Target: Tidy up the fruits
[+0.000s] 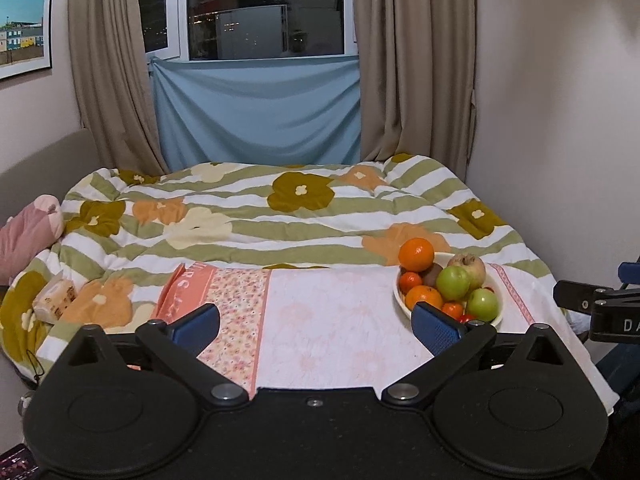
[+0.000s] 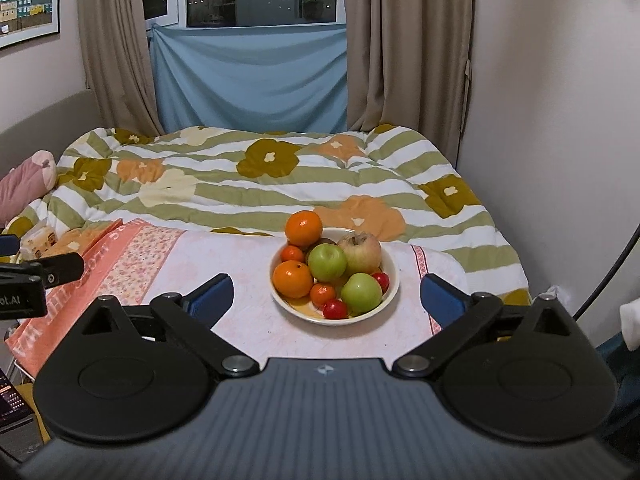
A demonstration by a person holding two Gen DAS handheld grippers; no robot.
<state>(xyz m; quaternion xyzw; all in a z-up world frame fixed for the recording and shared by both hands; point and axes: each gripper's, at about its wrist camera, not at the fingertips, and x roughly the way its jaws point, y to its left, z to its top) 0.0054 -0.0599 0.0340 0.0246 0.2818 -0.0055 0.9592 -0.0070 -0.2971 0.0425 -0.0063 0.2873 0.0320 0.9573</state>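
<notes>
A cream bowl [image 2: 390,294] piled with fruit stands on a pink-and-white cloth [image 2: 248,320] spread over the bed. In it lie oranges [image 2: 303,229], two green apples [image 2: 327,262], a pale reddish apple [image 2: 360,254], small tangerines and red tomatoes [image 2: 335,309]. My right gripper [image 2: 326,300] is open, its blue fingers apart on either side of the bowl and short of it, with nothing held. In the left wrist view the same bowl [image 1: 498,312] sits at the right, partly behind the right finger. My left gripper [image 1: 318,326] is open over bare cloth [image 1: 328,320].
A floral striped quilt [image 2: 280,184] covers the bed behind the cloth. A tissue pack [image 1: 54,298] and a pink plush toy [image 1: 28,236] lie at the left. Curtains, a window and walls close in the far side and the right. The other gripper's body [image 1: 600,308] shows at the right edge.
</notes>
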